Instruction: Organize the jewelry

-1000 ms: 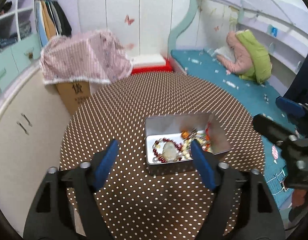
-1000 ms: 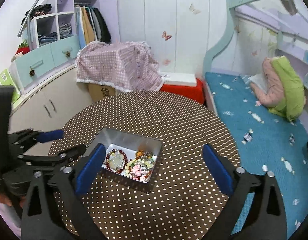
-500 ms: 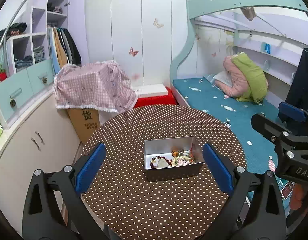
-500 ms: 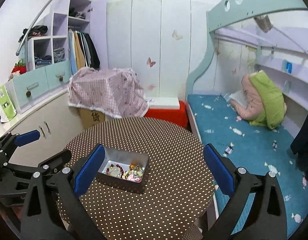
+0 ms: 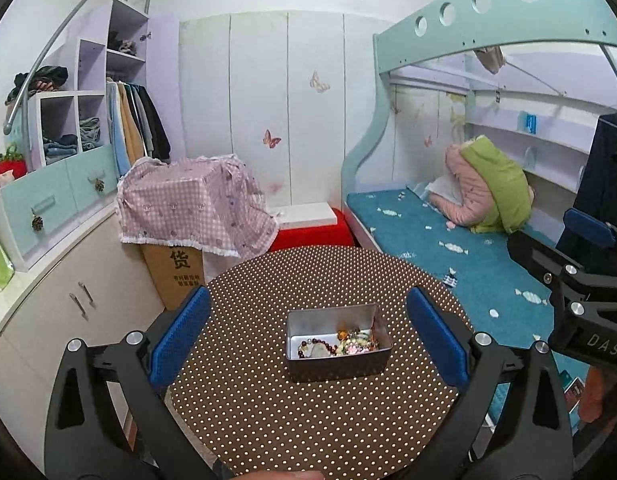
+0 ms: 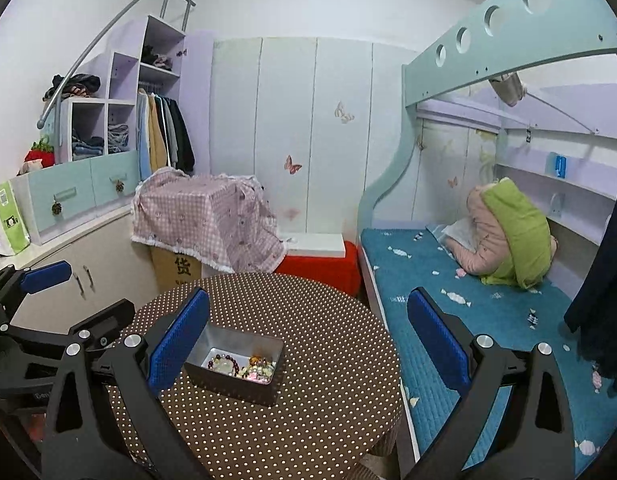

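Observation:
A silver metal tin [image 5: 335, 364] [image 6: 233, 384] stands on the round brown polka-dot table [image 5: 308, 420] [image 6: 328, 360]. Inside lie a dark red bead bracelet [image 5: 308, 347] [image 6: 224, 358] around a pale stone, and a heap of mixed colourful jewelry [image 5: 356, 345] [image 6: 258, 371]. My left gripper [image 5: 306, 340] is open and empty, held high above and back from the tin. My right gripper [image 6: 308, 340] is open and empty, also high, to the right of the tin. Each gripper shows at the edge of the other's view.
A cardboard box under a pink checked cloth [image 5: 192, 204] stands behind the table. A red and white box [image 5: 308, 228] is on the floor. A bed with a blue cover [image 5: 448, 256] is on the right, white cabinets [image 5: 60, 300] on the left.
Both grippers have pulled up and back from the tin, which now looks smaller and farther. The left gripper's fingers have spread wider. The tin and jewelry have not moved.

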Available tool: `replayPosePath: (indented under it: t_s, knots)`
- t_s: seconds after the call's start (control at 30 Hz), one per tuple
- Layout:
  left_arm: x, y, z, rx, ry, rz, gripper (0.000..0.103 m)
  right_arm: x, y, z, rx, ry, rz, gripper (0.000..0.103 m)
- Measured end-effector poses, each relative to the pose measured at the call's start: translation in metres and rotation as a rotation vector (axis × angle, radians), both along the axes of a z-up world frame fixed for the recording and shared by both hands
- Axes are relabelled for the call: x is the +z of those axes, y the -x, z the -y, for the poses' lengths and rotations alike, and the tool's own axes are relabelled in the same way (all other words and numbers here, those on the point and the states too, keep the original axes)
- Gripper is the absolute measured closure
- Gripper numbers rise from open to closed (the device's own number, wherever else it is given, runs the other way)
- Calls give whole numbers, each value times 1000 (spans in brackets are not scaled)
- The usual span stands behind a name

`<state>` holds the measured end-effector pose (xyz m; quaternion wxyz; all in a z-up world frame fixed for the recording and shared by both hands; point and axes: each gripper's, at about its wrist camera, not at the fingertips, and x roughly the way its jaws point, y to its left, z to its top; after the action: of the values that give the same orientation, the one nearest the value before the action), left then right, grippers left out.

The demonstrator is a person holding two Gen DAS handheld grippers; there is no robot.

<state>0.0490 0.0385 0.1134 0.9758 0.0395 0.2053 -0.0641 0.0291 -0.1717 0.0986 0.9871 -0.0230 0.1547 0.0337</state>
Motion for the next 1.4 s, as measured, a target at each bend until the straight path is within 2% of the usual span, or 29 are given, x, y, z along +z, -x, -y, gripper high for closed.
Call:
replayPosePath:
  t_s: [0.17, 1.4]
  knots:
    - [5, 6, -4, 10, 12, 27, 5, -1, 2, -3, 2, 0, 2, 8]
    - [7, 16, -12, 4, 25, 23, 5, -1, 13, -13, 2, 6, -13, 8]
